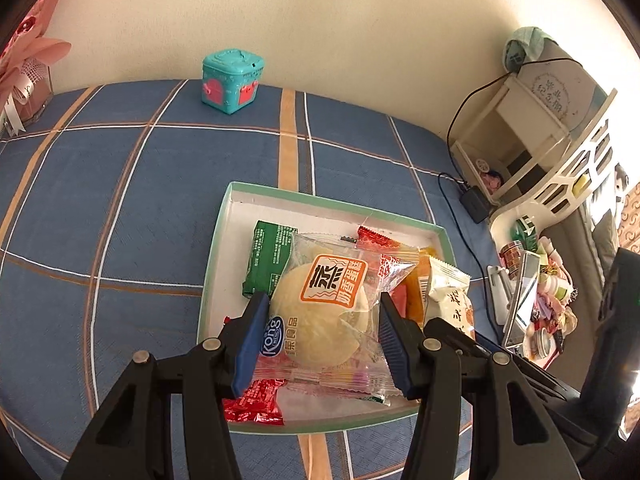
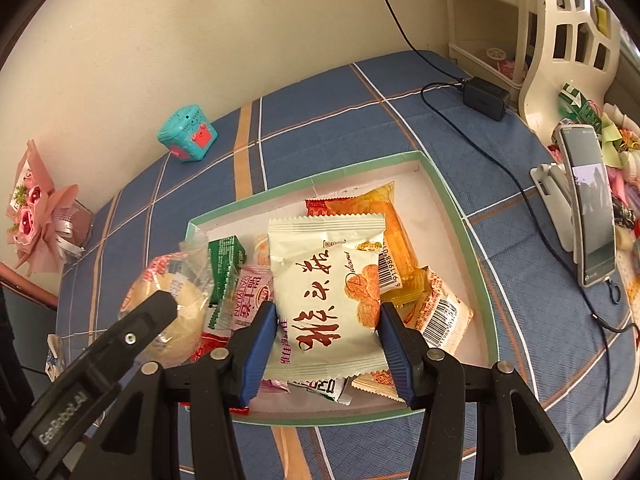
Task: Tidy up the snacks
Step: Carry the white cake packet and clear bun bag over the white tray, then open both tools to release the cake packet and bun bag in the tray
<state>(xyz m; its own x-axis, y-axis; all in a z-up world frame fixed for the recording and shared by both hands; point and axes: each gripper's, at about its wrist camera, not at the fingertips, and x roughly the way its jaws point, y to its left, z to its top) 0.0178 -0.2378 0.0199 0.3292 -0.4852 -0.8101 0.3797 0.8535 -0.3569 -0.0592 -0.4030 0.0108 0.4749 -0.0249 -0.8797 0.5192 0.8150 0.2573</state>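
A shallow green-rimmed tray lies on the blue checked cloth and holds several wrapped snacks, among them a green pack and a red pack. My left gripper is shut on a round steamed cake in a clear wrapper, held above the tray. In the right wrist view, my right gripper is shut on a white snack packet with red lettering, over the tray. An orange pack lies beneath it. The left gripper's finger and the cake show at the left.
A teal toy box stands by the wall at the back. A pink bouquet sits at the far left. To the right are a black adapter with its cable, a phone on a stand and a white shelf.
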